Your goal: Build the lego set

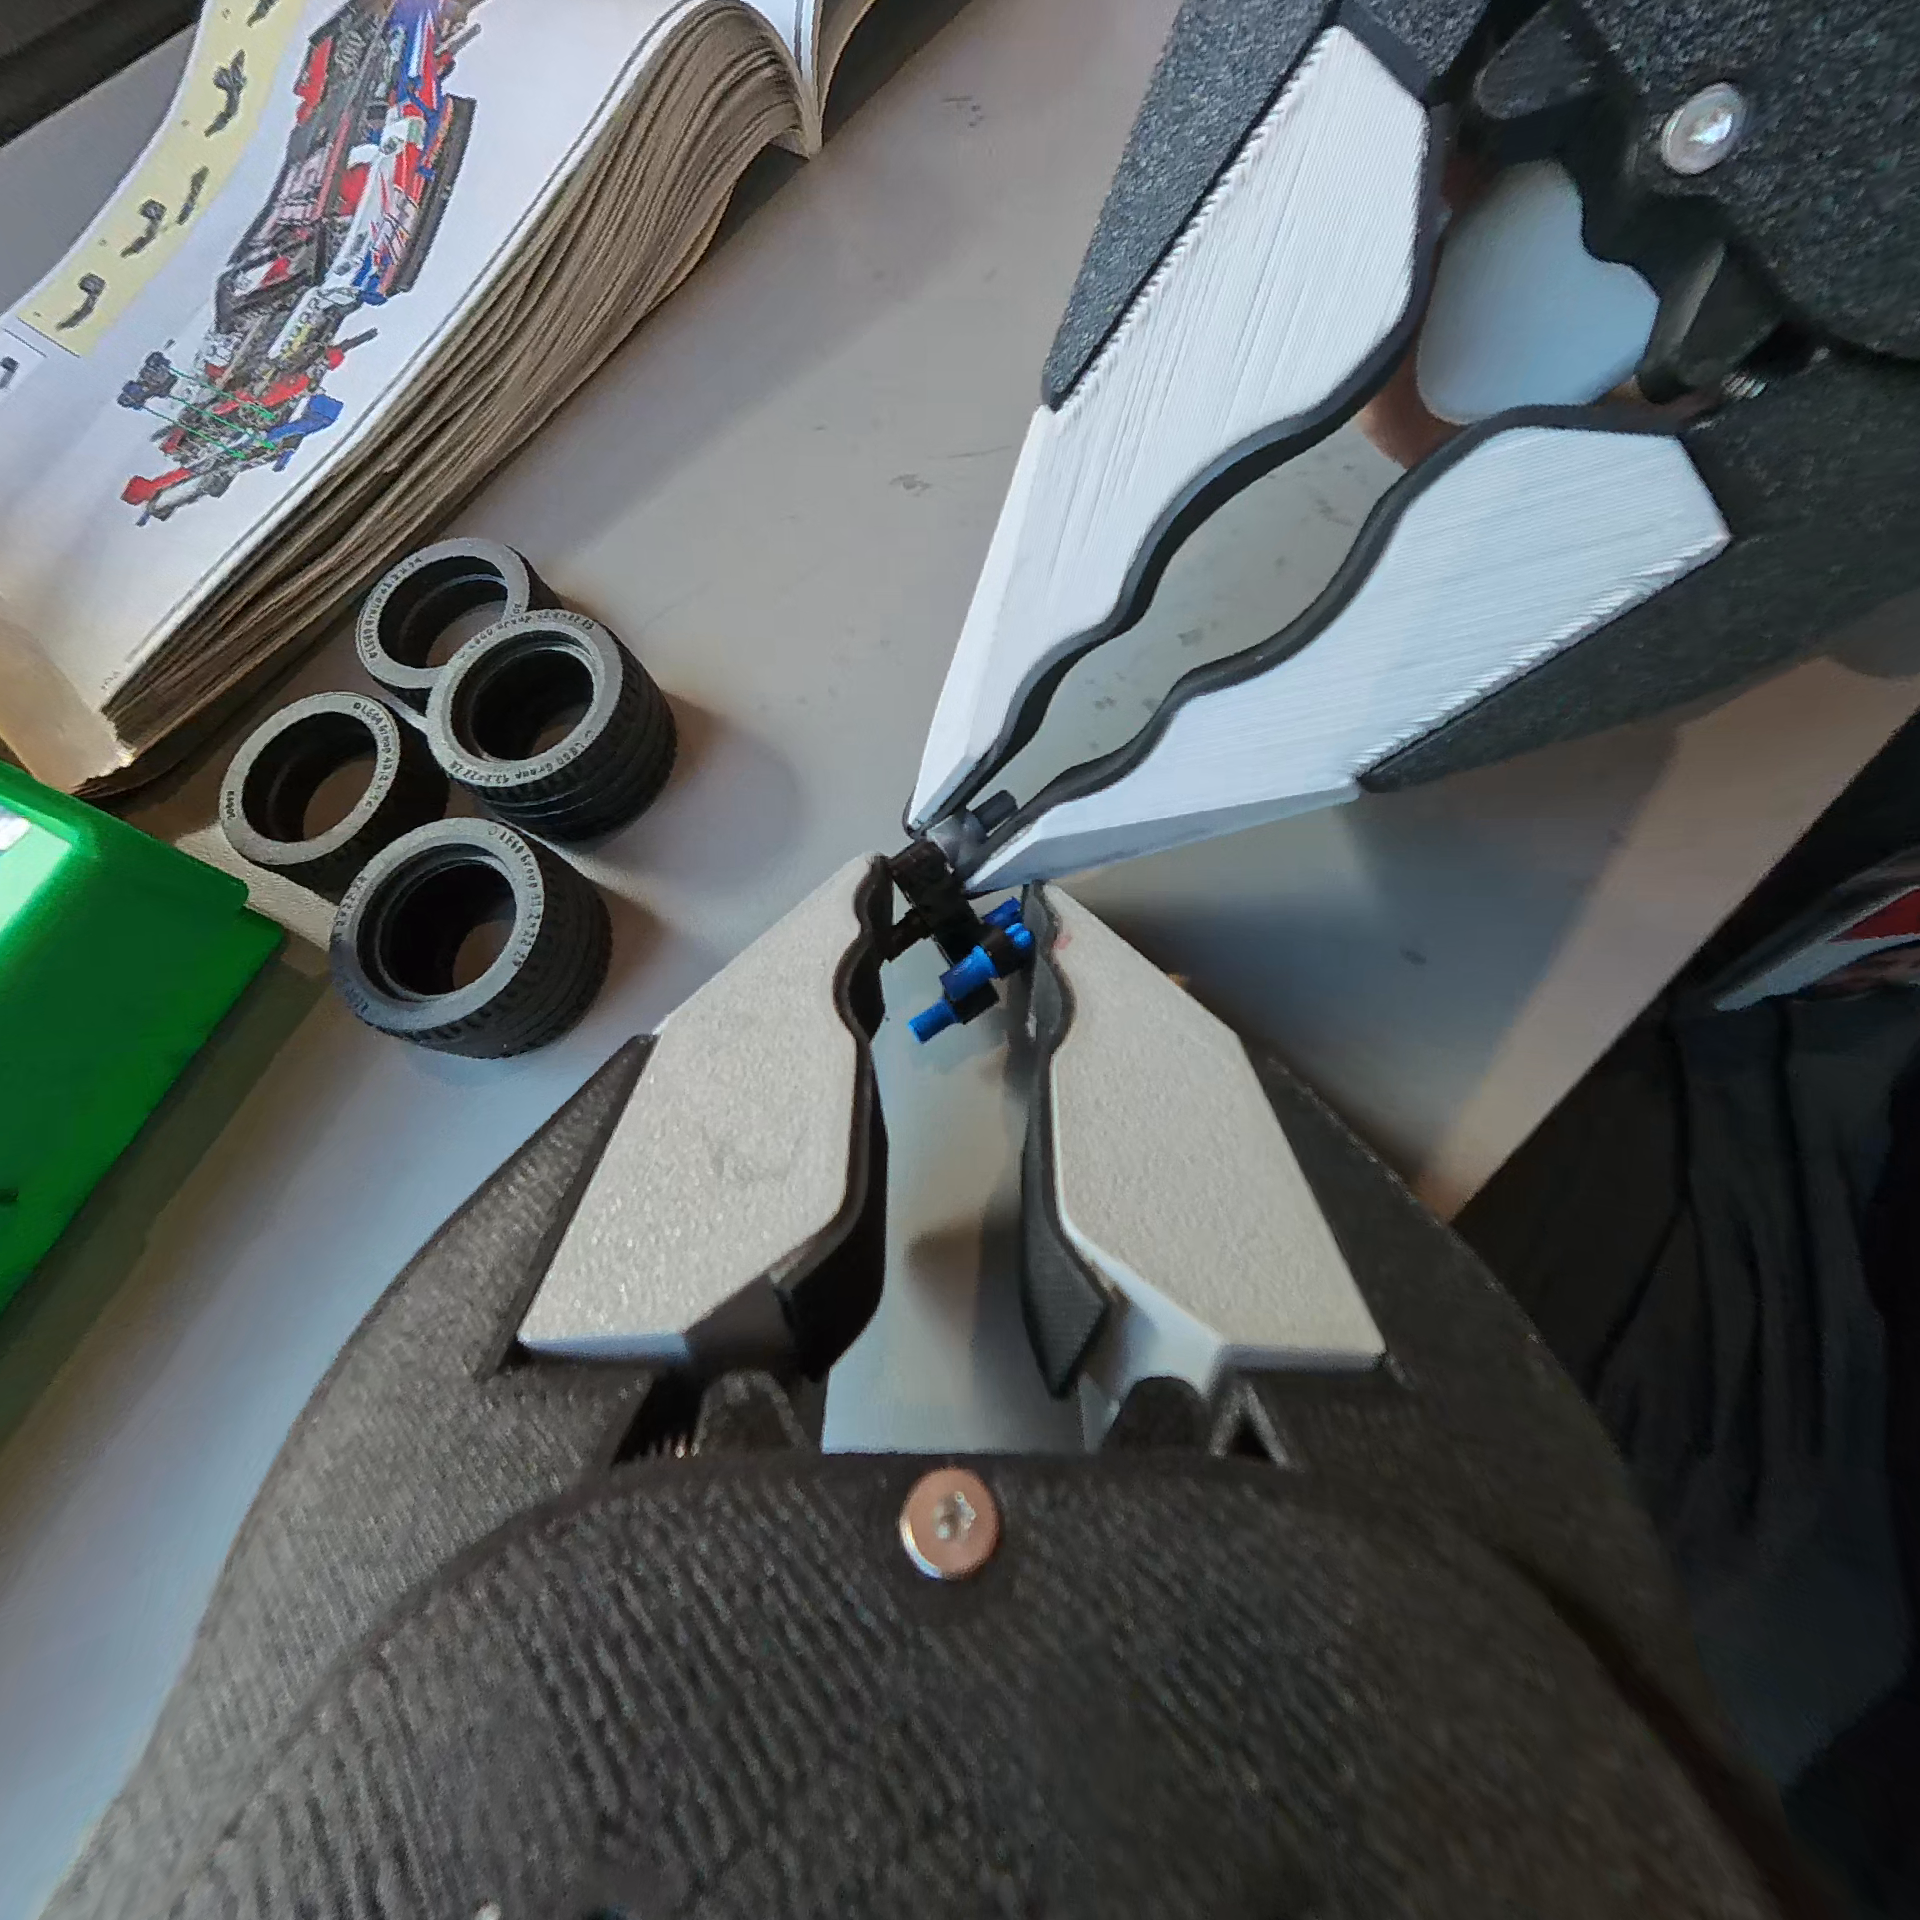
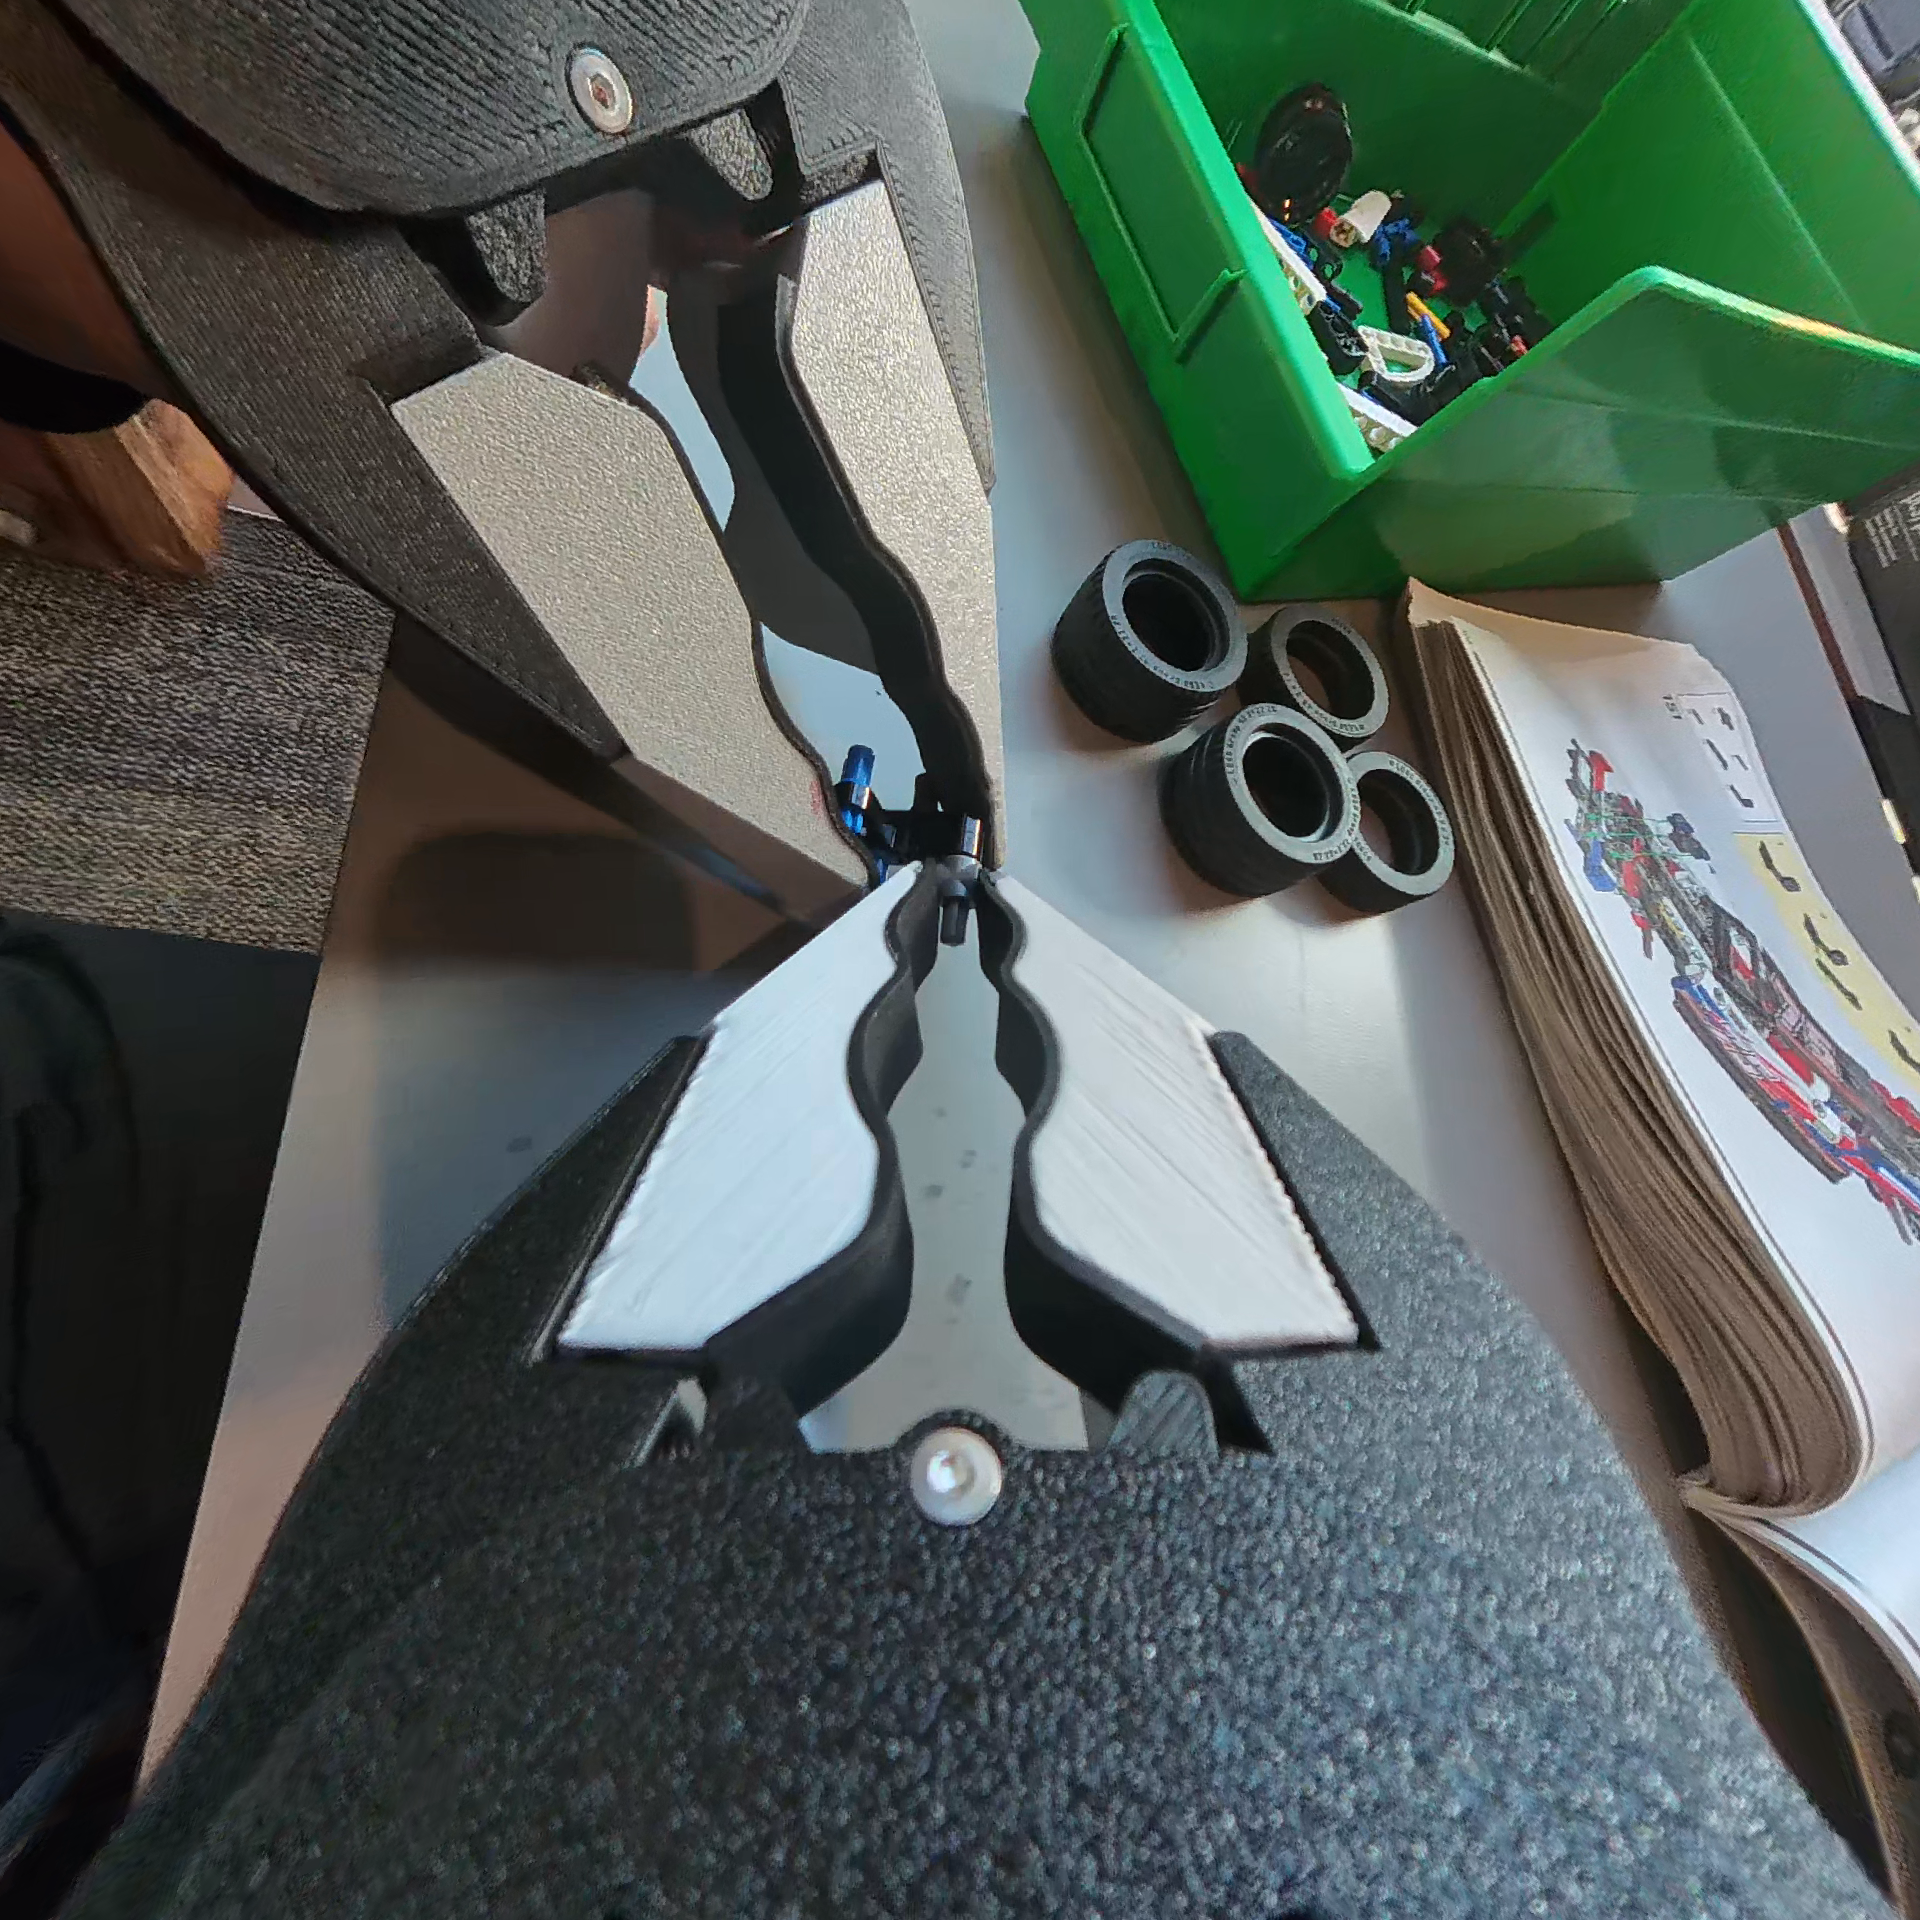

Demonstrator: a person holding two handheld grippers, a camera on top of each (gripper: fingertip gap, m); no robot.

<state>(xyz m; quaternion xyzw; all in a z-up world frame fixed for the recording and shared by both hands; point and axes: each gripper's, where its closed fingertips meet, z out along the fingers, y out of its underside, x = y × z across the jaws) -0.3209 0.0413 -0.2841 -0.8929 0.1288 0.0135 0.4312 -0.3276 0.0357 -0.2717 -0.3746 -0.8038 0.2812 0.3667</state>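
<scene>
My left gripper [image 1: 956, 904] has grey fingers and is shut on a small black lego piece with blue pins [image 1: 961, 961]. My right gripper [image 2: 951, 888] has white fingers and is shut on a small black pin [image 2: 951, 914]. The two grippers meet tip to tip above the grey table [image 1: 831, 416], and the pin touches the end of the black piece. In the left wrist view the right gripper [image 1: 951, 847] comes in from the upper right. In the right wrist view the left gripper [image 2: 925, 831] comes in from the upper left, with its blue pins [image 2: 857, 784] showing.
Several black tyres [image 1: 468, 810] [image 2: 1247, 727] lie beside an open instruction book [image 1: 312, 260] [image 2: 1714, 987]. A green bin [image 2: 1455, 499] [image 1: 104, 987] holds several loose pieces. The table edge [image 2: 312, 1039] runs close to the grippers, with carpet beyond. Less than 4 cm separates the two grippers' tips.
</scene>
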